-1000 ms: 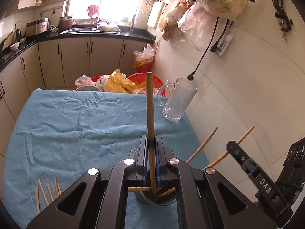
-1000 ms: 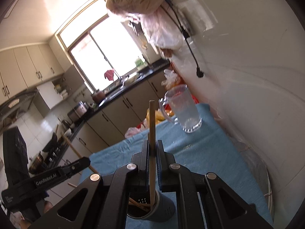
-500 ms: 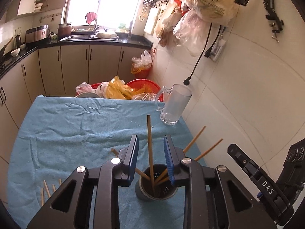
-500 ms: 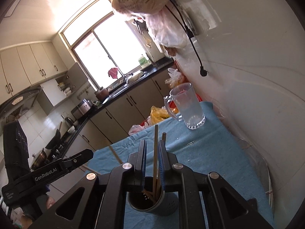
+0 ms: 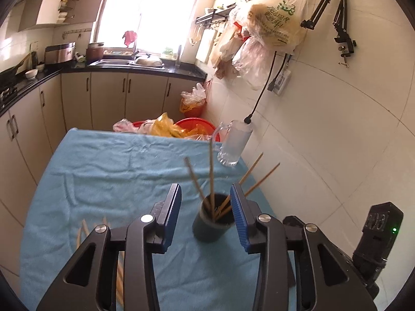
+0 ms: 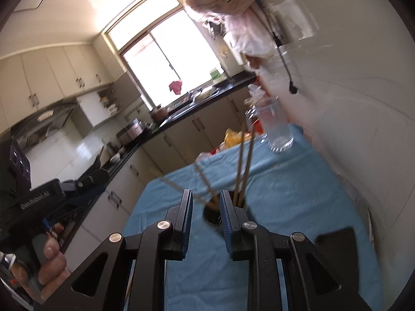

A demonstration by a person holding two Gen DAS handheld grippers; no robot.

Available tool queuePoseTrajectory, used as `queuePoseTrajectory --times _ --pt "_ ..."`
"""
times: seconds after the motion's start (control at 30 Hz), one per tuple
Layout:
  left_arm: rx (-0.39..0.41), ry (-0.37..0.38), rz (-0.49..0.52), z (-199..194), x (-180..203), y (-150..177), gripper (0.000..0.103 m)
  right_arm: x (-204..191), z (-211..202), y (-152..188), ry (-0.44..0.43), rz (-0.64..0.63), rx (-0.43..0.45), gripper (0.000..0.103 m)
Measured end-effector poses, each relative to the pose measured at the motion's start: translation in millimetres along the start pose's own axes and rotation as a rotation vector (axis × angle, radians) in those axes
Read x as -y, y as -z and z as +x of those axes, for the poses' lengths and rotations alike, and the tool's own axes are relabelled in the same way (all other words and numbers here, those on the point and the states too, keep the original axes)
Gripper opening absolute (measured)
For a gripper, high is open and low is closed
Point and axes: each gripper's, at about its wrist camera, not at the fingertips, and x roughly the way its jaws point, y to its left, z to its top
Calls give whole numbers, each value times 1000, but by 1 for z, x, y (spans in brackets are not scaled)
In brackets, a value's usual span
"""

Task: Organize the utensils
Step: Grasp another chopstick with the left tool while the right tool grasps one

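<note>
A dark round holder (image 5: pixel 211 217) stands on the blue cloth (image 5: pixel 109 181) with several wooden chopsticks (image 5: pixel 211 176) leaning out of it. My left gripper (image 5: pixel 206 208) hangs just in front of the holder, its jaws opening, nothing between the pads. In the right wrist view the same holder (image 6: pixel 211 213) shows past my right gripper (image 6: pixel 206 216), whose jaws are also opening and grip nothing; chopsticks (image 6: pixel 245 165) rise beyond it. More loose chopsticks (image 5: pixel 85 230) lie on the cloth at the left, partly hidden by the left gripper.
A clear glass mug (image 5: pixel 234 143) stands at the far right of the table by the tiled wall. Red basins with plastic bags (image 5: pixel 186 129) sit behind the table. A hand holding the other gripper (image 6: pixel 49 256) shows at the left of the right wrist view.
Both grippers let go of the chopsticks they held upright; those now stand in the holder. Both grippers opened and pulled back from the holder.
</note>
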Motion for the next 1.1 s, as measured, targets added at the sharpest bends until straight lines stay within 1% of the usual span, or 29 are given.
queuePoseTrajectory --times 0.07,0.2,0.33,0.47,0.5,0.6,0.77,0.93,0.97,1.03,1.1 --pt "-10 -8 -5 -10 -9 14 38 -8 2 12 -13 -16 -25 23" --pt "-31 -60 -27 -28 -38 43 38 -21 12 38 -26 -47 -88 23" --pt "-61 -99 -95 -39 -79 69 38 -32 25 62 -39 -59 -151 23" --pt "-108 -144 -172 -38 -120 89 38 -42 38 80 -47 -76 -209 23" --pt "-124 -151 -196 -35 -130 91 38 -44 39 85 -47 -83 -218 23" --pt "-190 -139 -269 -19 -157 96 38 -48 46 94 -56 -95 -248 23" --pt "-290 -168 -330 21 -178 103 37 -55 48 101 -62 -110 -263 24" --pt "-360 -196 -364 66 -194 103 27 -53 47 104 -57 -116 -263 25" --pt "-373 -199 -365 73 -197 103 26 -51 48 104 -57 -115 -265 25" --pt "-398 -244 -379 86 -201 103 25 -50 48 105 -55 -114 -268 25" --pt "-413 -253 -372 96 -202 102 24 -48 49 107 -55 -110 -273 25"
